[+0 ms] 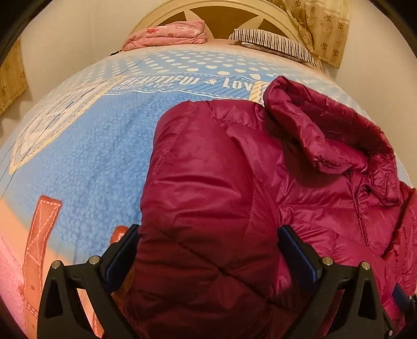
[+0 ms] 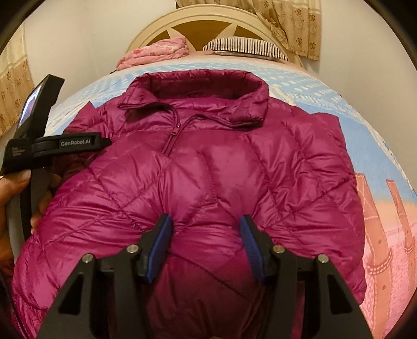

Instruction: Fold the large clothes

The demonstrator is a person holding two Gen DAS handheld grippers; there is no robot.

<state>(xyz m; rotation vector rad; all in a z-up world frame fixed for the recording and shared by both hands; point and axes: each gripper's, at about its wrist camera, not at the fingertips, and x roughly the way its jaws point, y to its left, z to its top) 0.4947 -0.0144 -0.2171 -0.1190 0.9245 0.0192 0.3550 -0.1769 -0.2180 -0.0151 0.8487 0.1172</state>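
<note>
A magenta quilted puffer jacket lies front up on the bed, hood towards the headboard, zip closed. It also shows in the left wrist view, where its sleeve runs back between my fingers. My left gripper has its jaws wide apart with the sleeve's padded fabric bulging between them. My right gripper is partly closed around a puffy fold of the jacket's lower part, and the blue pads press into it. The left gripper's body and the hand holding it show at the left of the right wrist view.
The bed is covered by a blue, white and pink printed blanket. A pink folded quilt and a striped pillow lie by the cream headboard. Floral curtains hang behind.
</note>
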